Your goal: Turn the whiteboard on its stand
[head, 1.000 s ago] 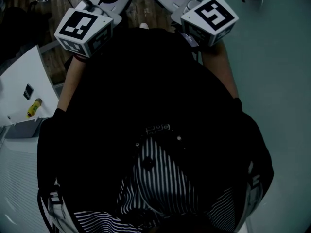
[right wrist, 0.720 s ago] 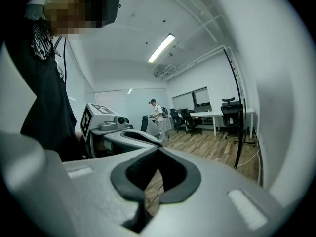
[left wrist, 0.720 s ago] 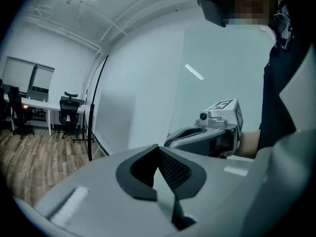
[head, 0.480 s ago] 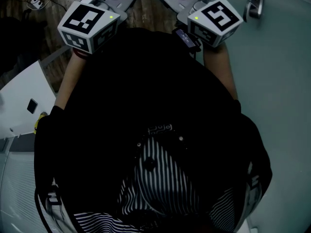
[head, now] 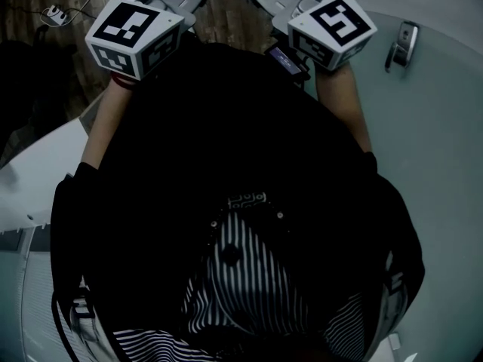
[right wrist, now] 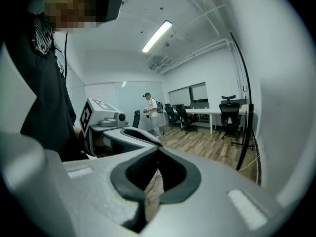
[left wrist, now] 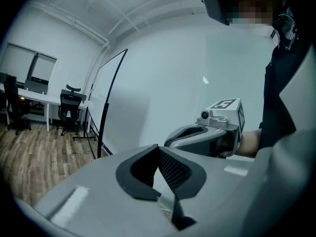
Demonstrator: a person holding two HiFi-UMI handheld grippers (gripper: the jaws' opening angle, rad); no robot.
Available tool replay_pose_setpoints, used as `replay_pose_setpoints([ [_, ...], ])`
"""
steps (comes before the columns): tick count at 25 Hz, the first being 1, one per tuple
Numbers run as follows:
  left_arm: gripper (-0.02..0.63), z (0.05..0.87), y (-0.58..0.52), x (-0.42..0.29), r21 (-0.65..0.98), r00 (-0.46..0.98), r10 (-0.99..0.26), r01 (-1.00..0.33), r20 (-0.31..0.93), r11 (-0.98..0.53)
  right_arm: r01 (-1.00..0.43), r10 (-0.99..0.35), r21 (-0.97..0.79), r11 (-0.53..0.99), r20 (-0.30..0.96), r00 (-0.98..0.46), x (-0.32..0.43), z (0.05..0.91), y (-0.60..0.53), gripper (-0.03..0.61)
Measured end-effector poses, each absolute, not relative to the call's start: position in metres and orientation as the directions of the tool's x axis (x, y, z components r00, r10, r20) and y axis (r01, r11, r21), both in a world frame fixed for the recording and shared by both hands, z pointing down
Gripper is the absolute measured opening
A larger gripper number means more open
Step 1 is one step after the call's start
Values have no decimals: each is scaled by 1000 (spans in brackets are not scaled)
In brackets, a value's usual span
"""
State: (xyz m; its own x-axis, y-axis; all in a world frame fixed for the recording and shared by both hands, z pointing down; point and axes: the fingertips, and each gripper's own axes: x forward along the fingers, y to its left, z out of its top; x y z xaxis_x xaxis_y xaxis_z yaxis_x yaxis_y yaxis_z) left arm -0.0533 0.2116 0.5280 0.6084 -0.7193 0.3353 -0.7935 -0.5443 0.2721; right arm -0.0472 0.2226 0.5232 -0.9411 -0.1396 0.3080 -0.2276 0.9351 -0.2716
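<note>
**A:** Where is the whiteboard (left wrist: 123, 102) sitting relative to you?

**B:** It is standing upright ahead and to your right, edge toward you, and neither gripper is touching it.

**A:** What are your grippers doing?

**B:** You are holding the left gripper (left wrist: 159, 149) and the right gripper (right wrist: 158, 152) tucked near your chest, side by side and pointing forward. Both pairs of jaws are pressing together on nothing. I'd judge you are carrying them closed because you are only approaching, and the turning is not yet under way.

**A:** And around you?

**B:** You are standing on a wooden floor (left wrist: 29, 162) in an office. Desks (right wrist: 217, 111) and office chairs (left wrist: 69, 107) are lining the far side, a ceiling light (right wrist: 157, 36) is glowing, and a person with a backpack (right wrist: 150, 108) is standing well away.
</note>
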Motion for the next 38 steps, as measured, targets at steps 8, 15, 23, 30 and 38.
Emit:
replay_pose_setpoints([
  [8,-2,515,209,-48,265,646,-687,-763,333,-590,-266,-159,-295,918,340,-927,-43,516,220,2],
  [15,-2,526,212,-49,284,639,-686,-769,348,-573,-280,-170,-275,920,364,-916,-43,526,224,2],
  [23,-2,532,213,-50,290,631,-689,-776,356,-561,-273,-151,-312,910,365,-919,-44,532,226,2],
  [30,-2,530,212,-61,252,566,-740,-825,364,-506,-195,-92,-294,936,331,-939,-55,531,225,2],
  [38,-2,530,198,-78,227,495,-784,-869,373,-441,-112,-21,-278,954,311,-950,-70,531,210,1],
])
